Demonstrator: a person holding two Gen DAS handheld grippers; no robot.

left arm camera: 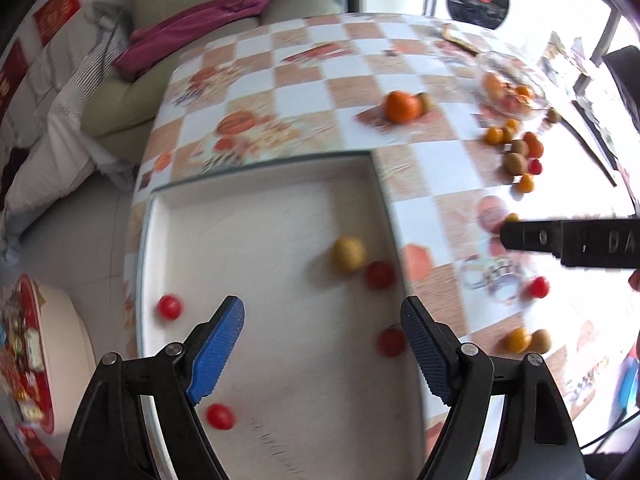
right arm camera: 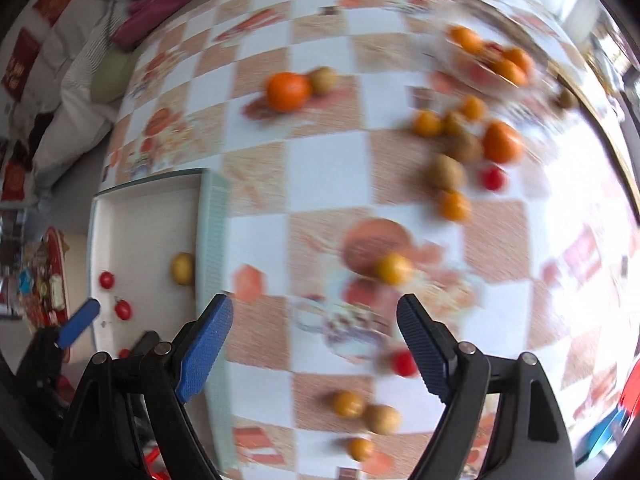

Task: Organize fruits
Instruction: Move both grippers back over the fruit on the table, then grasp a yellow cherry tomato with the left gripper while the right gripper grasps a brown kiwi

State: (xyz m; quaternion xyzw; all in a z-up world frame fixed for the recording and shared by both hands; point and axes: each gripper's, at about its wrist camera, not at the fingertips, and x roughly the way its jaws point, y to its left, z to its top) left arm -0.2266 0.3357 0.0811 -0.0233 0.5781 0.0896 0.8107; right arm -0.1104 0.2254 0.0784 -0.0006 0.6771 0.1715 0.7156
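Left gripper (left arm camera: 322,354): jaws wide apart, nothing between the blue pads; hangs over the white tray (left arm camera: 256,216). Right gripper (right arm camera: 314,350): jaws likewise spread, empty, above the checkered tablecloth (right arm camera: 328,168) just right of the tray wall (right arm camera: 214,240). Both views motion-blurred.

Tray contents, left wrist view:
- Yellow-brown round fruit (left arm camera: 348,254), dull skin, at approx. 1 o'clock from the left gripper, near the tray's right wall.
- Red cherry tomato (left arm camera: 380,275) touching or just beside it; cannot tell which.
- Cherry tomato (left arm camera: 391,341) just left of the right finger.
- Cherry tomato (left arm camera: 169,307) at 10 o'clock, by the left wall.
- Cherry tomato (left arm camera: 220,416) at 7 o'clock, low in frame.

Loose fruit on cloth, right wrist view:
- Large orange (right arm camera: 289,91), glossy, at 12 o'clock, w/ a tan round fruit (right arm camera: 323,79) touching its right side.
- Cluster at 1–2 o'clock: small yellow-orange fruits, brownish round fruits, one bigger orange (right arm camera: 502,142), one red tomato (right arm camera: 493,179). Edges smeared; exact count unclear.
- Small yellow-orange fruit (right arm camera: 393,269) just ahead of the right gripper, at 1 o'clock.
- Red tomato (right arm camera: 404,363) beside the right finger's inner face.
- Yellow-orange fruit (right arm camera: 347,403) and tan fruit (right arm camera: 382,419) side by side below the jaw gap; another small orange one (right arm camera: 360,449) under them.

Glass bowl (left arm camera: 510,88) at far right of table holds several orange fruits.
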